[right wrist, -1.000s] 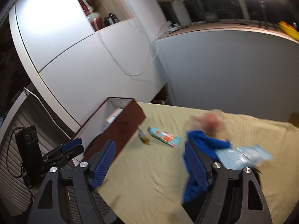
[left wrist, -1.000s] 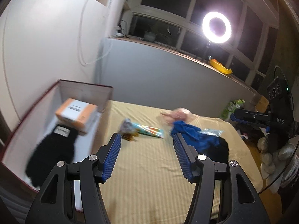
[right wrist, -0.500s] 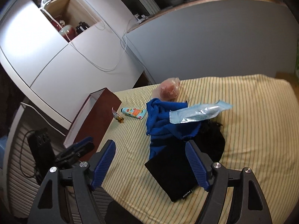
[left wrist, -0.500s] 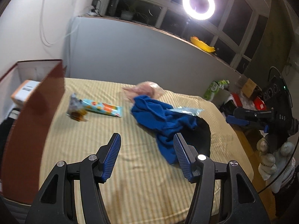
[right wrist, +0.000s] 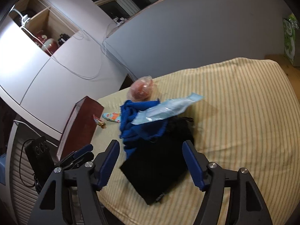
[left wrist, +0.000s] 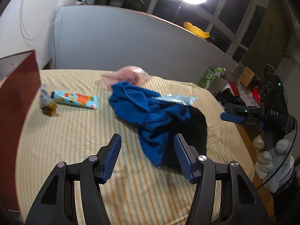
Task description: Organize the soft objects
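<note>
Blue cloth (left wrist: 150, 112) lies crumpled on the striped yellow bed cover (left wrist: 75, 131), just ahead of the left gripper (left wrist: 147, 158) and slightly to its right. Both jaws of that gripper stand wide apart and hold nothing. Black fabric item (left wrist: 195, 136) lies partly under the cloth, directly ahead of the right-hand jaw. A pale blue plastic packet (left wrist: 174, 99) rests on top of the cloth, farther ahead. A pink bagged item (left wrist: 129, 75) sits beyond the cloth, touching its far edge. To the far left ahead: printed tube (left wrist: 76, 100), and a small wrapped sweet (left wrist: 46, 105) just left of it. Brown box (left wrist: 15, 103) stands at the left edge of the bed.

Right gripper (right wrist: 151, 162): jaws wide apart, empty, poised over the black fabric item (right wrist: 159, 168), which lies between and just ahead of the jaws. Blue cloth (right wrist: 136, 123) ahead, packet (right wrist: 168, 108) across it. Left gripper also visible to its left (right wrist: 78, 155).
</note>
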Tool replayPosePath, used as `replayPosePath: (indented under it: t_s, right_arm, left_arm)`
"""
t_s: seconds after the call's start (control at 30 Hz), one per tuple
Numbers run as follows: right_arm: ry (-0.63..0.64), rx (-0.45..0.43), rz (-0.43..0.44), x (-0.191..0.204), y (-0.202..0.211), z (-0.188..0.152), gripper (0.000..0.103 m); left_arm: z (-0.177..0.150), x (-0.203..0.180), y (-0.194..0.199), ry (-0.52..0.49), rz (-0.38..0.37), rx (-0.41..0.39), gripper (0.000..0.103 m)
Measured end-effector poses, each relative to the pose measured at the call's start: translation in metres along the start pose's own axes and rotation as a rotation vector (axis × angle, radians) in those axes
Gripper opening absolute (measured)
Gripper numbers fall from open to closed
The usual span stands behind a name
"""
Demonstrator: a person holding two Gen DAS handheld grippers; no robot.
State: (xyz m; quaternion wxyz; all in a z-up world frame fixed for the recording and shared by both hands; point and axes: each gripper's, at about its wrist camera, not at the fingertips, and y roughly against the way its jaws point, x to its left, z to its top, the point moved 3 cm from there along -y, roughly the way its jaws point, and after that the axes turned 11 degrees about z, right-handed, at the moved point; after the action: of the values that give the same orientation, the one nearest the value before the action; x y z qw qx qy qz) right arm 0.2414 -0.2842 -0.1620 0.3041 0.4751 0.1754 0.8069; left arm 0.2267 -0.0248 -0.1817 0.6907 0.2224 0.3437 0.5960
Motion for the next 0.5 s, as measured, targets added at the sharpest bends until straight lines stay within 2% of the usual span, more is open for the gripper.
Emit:
replayPosePath:
  t_s: [0.23, 0.4, 0.5]
  right_arm:
    - [-0.05, 0.054, -0.018, -0.023, -0.017, -0.01, 0.066]
    - [-0.084, 0.075, -0.008, -0.029, -0.027, -0.022, 0.065]
    - [-0.119, 0.08, 0.004, -0.034, -0.031, -0.026, 0.059]
  left_arm:
    - [-0.012, -0.028, -0.024, -0.067, -0.057, 0.064, 0.058]
    - [-0.012, -0.047, -0.037, -0.131, -0.061, 0.087, 0.058]
    - [-0.011, -0.057, -0.04, -0.167, -0.04, 0.092, 0.058]
